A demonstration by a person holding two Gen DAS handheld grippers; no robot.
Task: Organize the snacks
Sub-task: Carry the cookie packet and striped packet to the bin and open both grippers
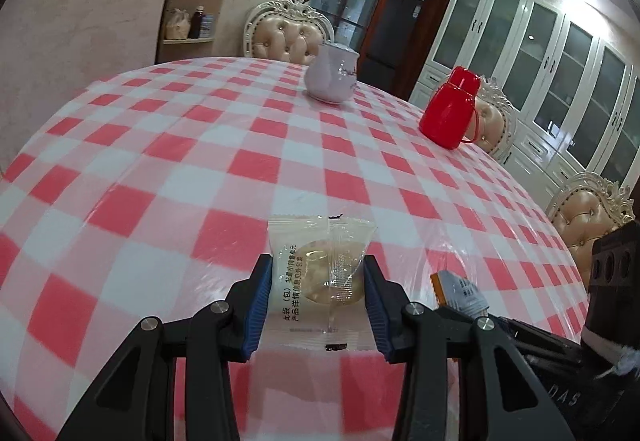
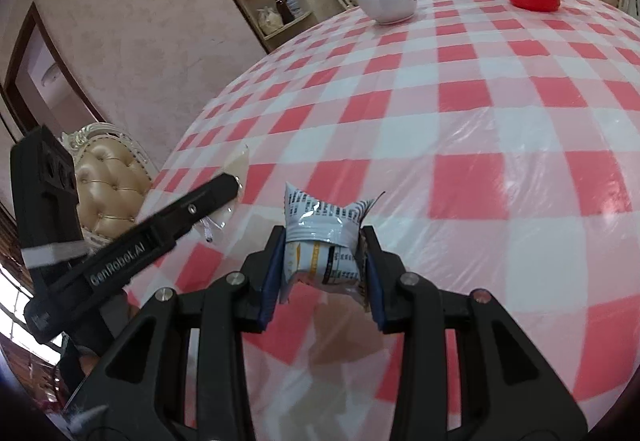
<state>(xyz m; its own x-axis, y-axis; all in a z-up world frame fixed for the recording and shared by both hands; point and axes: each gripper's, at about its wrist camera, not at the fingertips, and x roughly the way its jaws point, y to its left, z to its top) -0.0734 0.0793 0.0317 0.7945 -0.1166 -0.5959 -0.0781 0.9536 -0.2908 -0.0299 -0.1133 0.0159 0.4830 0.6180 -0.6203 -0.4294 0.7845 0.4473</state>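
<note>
Blue-padded tools [image 1: 318, 305] [image 2: 322, 273] clamping snack packets [image 1: 320, 281] [image 2: 324, 245]

Black fingers [image 1: 256, 305] with blue pads, silver screws.

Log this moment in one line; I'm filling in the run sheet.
left gripper: shut on clear snack | right gripper: shut on white snack | both above table | teapot, red jug untouched
</note>
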